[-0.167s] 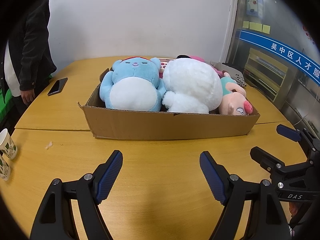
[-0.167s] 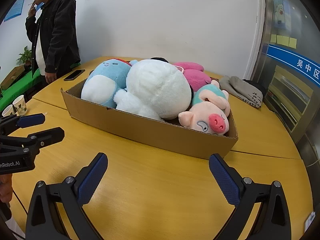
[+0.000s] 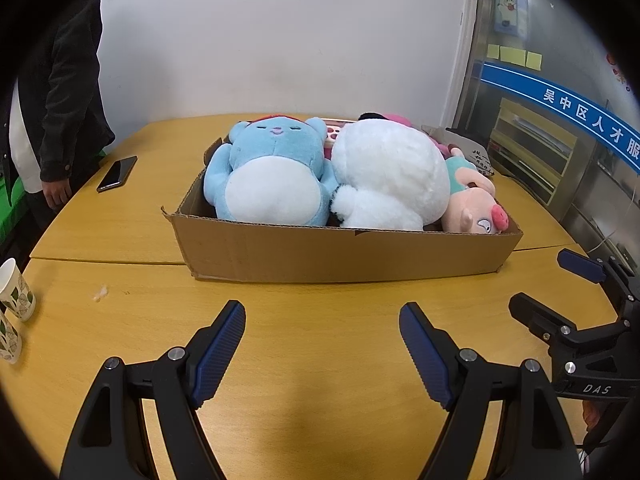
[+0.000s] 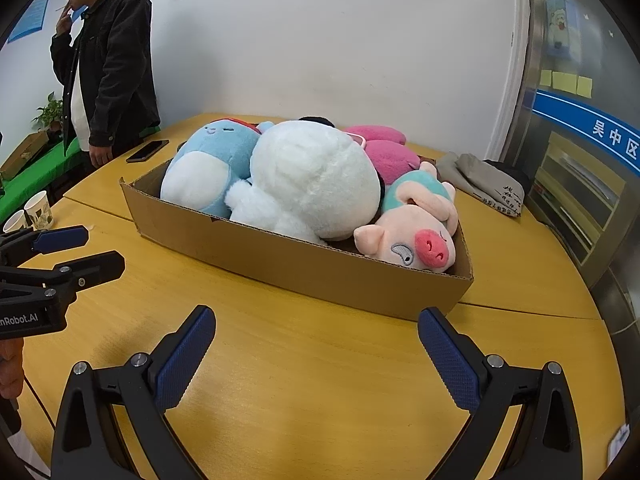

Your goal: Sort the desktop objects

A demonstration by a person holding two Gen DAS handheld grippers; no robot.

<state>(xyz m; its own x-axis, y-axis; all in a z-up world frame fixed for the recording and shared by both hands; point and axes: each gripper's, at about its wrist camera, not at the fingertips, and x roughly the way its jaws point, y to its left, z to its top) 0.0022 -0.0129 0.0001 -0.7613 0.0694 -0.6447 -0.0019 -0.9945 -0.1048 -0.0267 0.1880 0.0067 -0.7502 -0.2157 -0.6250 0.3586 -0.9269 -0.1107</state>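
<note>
the left gripper (image 3: 322, 340), black with ribbed blue pads, hangs over the bare wooden tabletop (image 3: 320, 400) with its jaws spread and nothing between them. the right gripper (image 4: 316, 354), of the same make, stands spread even wider over the same yellow-brown table, also empty; in the left wrist view it shows at the right edge, and in the right wrist view the left one shows at the left edge. both point toward a shallow brown cardboard box (image 3: 344, 252) that lies a little beyond the fingertips, apart from them. the box is packed with soft toys: a light blue plush animal with a white belly (image 3: 268, 184) at its left end, a big round white fluffy plush (image 3: 390, 172) pressed against it in the middle, and a pink plush pig with a teal hood (image 4: 416, 236) at the right end. pink plush cushions (image 4: 386, 148) lie behind the white one. two white paper cups with green leaf print (image 3: 14, 304) stand near the left table edge. farther back a dark smartphone (image 3: 117, 173) lies flat on the table, and a folded grey cloth (image 4: 480, 182) lies beyond the box on the right. a person in a black jacket (image 4: 108, 64) stands by the far left corner.
</note>
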